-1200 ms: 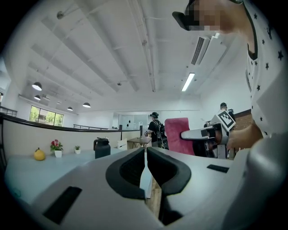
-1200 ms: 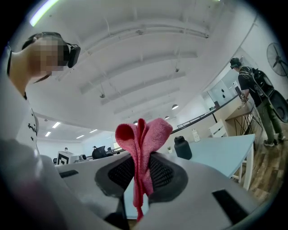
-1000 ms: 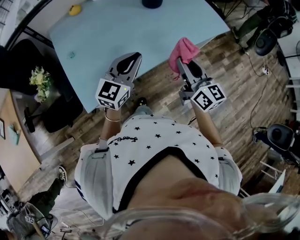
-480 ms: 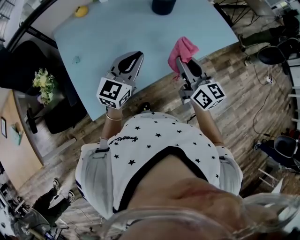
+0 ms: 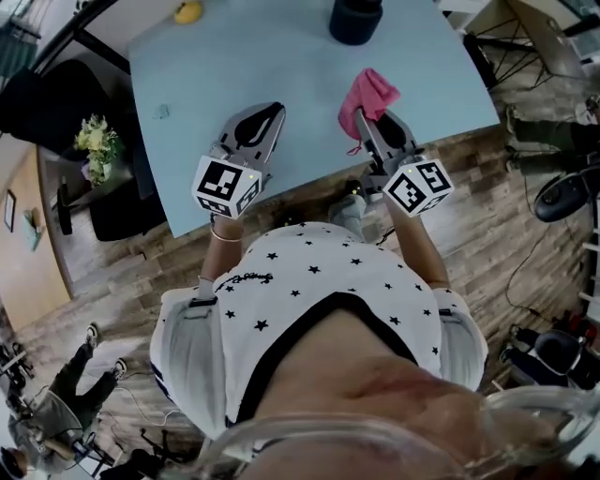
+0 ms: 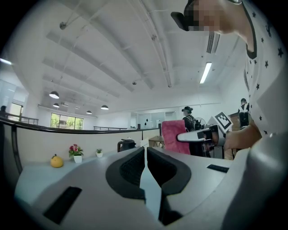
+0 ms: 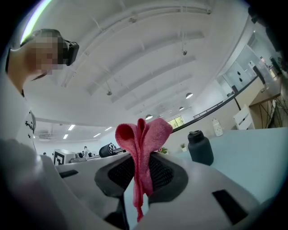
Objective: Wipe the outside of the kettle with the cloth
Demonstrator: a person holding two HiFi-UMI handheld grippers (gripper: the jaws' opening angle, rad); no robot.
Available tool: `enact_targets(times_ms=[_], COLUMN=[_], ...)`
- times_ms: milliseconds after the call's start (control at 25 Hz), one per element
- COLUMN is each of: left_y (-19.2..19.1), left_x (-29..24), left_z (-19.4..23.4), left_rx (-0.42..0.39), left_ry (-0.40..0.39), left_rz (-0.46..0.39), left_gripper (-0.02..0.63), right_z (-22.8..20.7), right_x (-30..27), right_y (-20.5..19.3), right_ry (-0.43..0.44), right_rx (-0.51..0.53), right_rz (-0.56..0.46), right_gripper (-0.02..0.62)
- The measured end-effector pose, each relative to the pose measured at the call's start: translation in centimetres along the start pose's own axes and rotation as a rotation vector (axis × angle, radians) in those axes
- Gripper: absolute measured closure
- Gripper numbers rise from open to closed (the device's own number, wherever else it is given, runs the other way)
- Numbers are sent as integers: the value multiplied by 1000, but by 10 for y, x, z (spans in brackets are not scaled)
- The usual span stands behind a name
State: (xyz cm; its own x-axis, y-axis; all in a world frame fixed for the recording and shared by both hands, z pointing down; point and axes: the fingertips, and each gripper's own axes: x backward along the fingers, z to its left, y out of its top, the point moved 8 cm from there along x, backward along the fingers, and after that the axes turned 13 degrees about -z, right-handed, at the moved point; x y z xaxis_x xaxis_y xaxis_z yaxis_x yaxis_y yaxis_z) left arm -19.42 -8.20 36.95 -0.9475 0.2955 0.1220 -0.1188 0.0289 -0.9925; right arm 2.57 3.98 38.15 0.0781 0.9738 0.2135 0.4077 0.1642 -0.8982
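Two grippers are held over the near part of a pale blue table, one in each of the person's hands, their marker cubes toward the person's star-printed white shirt. The left gripper hovers above the near left area of the table. Its dark ribbed pads are drawn in to a thin slit, and nothing sits between them.

The right gripper is above the near edge, further to the right. It is clamped on a pink cloth. The cloth is pinched at its middle, so a bunched fold stands up past the jaw tips and a narrow tail hangs down between the pads. In the left gripper view the cloth shows as a pink sheet at the end of the right gripper, off to that side.

The kettle is a dark, capped vessel standing upright at the far edge of the table, right of its middle, partly cut off by the top of the head view. It is well apart from both grippers and nothing touches it. The left gripper view shows it small and dark beyond the jaws.

Near the far left corner lies a yellow fruit, and a small teal object sits close to the left edge. A bunch of flowers stands off the table, beside that left edge. A wooden floor runs under the table.
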Motion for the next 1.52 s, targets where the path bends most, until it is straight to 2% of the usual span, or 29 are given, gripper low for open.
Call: enact_targets(times_ms=[280,560,960,1240,1520], left_y=[-1,5,0,1,0], left_x=[-48,-96,-117,-118,-131], left_z=[-9,-30,-60,-60,-35], left_rx=[-34,-72,-87,-96,-77], left_ry=[150,259,397,413,372], left_rz=[19,1,29,42,36], left_gripper=[566,566,566,566,566], right_z=[-70,-132,-175,-175,-170], right_x=[-33,-45,-61,-76,-104], right_y=[18,41,41,33,24], right_ry=[134,201,274,265,220], right_rx=[-31,-52,-72,-72,-56], right_rz=[74,98,168,163,172], right_gripper=[518,518,518,518,518])
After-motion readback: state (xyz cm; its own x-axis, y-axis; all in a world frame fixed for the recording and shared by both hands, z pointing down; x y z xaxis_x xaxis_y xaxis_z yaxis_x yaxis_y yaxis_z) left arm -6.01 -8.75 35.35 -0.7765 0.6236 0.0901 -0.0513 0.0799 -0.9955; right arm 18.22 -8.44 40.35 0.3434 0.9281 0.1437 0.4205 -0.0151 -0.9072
